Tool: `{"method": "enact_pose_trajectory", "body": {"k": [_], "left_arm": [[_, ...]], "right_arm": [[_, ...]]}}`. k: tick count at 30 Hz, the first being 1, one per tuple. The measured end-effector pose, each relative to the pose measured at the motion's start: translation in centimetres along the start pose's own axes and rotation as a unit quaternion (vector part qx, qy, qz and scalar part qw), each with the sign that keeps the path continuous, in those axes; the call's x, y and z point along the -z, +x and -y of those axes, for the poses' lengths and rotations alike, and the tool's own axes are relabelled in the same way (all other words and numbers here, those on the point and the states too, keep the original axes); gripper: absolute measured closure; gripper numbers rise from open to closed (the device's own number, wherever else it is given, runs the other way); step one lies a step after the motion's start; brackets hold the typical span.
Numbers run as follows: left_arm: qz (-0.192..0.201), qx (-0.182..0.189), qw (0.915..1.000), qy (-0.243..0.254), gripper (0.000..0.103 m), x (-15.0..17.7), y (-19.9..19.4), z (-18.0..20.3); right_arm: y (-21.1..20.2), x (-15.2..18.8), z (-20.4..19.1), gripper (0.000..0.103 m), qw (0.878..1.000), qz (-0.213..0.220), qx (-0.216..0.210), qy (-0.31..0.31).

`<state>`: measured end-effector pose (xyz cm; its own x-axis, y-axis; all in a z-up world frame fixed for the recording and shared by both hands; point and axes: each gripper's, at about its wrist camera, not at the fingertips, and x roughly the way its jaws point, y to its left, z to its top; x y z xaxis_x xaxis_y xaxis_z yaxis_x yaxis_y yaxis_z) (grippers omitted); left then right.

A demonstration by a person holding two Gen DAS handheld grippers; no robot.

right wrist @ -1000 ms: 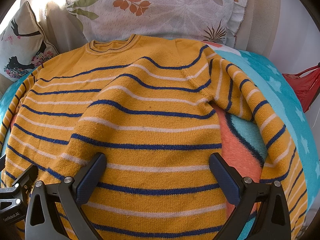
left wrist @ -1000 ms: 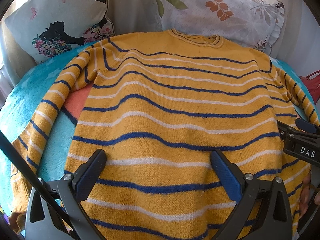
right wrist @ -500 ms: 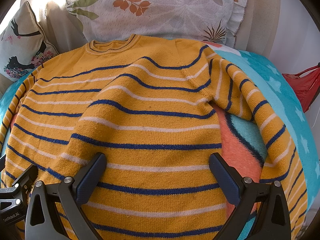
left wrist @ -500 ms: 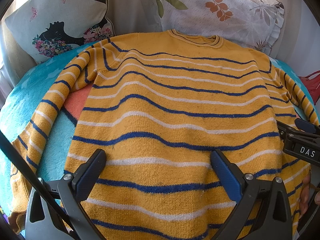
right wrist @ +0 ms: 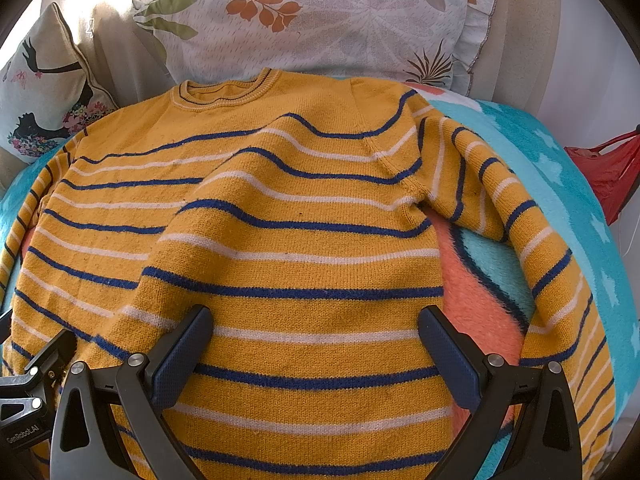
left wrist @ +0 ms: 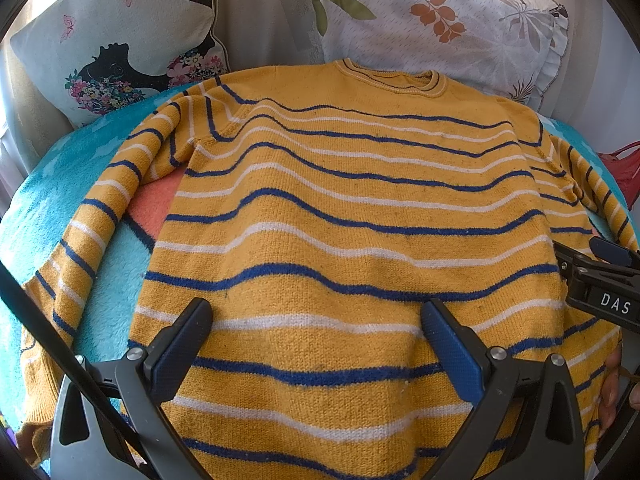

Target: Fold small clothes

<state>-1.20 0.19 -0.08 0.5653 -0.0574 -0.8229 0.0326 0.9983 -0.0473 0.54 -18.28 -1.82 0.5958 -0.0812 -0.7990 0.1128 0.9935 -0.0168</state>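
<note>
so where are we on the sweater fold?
Done: sweater is spread face-up on the blanket, collar toward the pillows. In hand: nothing; left gripper and right gripper are both open over the lower body. Left: every fold; both sleeves are unfolded at the sides.

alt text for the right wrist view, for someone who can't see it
A yellow sweater with blue and white stripes lies spread flat, neck away from the camera, on a turquoise and orange blanket. The open right gripper hovers over its lower part, holding nothing. Two patterned pillows lean behind the collar, and the left gripper shows at the lower left edge.
</note>
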Motion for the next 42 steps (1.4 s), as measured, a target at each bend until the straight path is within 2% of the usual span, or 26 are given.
{"method": "enact_pose_trajectory", "body": {"k": [34, 37, 42], "left_arm": [[0.001, 0.000, 1.0000, 0.001, 0.000, 0.09, 0.01, -0.12], [0.006, -0.002, 1.0000, 0.004, 0.000, -0.06, -0.09, -0.19], [0.000, 0.002, 1.0000, 0.004, 0.000, -0.13, -0.10, -0.28]], "right_arm": [[0.20, -0.24, -0.12, 0.000, 1.000, -0.003, 0.003, 0.003], [0.05, -0.04, 0.05, 0.000, 1.000, 0.014, 0.006, 0.002], [0.06, 0.04, 0.04, 0.000, 1.000, 0.002, 0.012, -0.002]]}}
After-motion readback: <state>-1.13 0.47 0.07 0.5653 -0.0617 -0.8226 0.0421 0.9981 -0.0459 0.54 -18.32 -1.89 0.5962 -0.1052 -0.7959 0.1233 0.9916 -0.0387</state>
